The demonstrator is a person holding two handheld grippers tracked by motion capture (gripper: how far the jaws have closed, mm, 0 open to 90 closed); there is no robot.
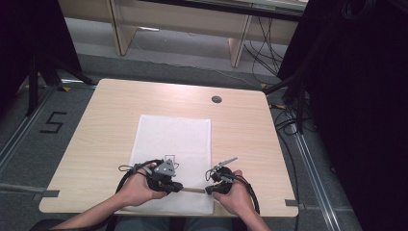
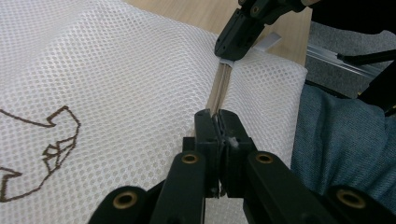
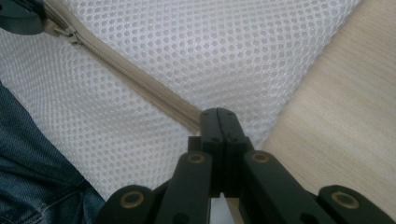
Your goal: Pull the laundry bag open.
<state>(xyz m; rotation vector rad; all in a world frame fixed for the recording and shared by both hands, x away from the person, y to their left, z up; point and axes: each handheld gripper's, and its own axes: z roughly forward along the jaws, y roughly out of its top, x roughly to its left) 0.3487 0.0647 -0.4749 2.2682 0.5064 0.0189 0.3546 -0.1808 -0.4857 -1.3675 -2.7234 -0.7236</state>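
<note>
The left tongs [image 1: 177, 186] are clamped on the zipper [image 1: 192, 189] of the white mesh bag [image 1: 173, 139], which lies mid-desk [image 1: 106, 125]; right of them, the right tongs [image 1: 208, 190] pinch the zipper's other end.

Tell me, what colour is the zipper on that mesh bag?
Beige zipper on a white mesh bag; right gripper view shows it best.

White honeycomb-mesh bag [image 2: 130, 79] with beige zipper [image 3: 140, 84], brown outline motif [image 2: 44, 149]; pale wood-grain table [image 1: 106, 125].
</note>
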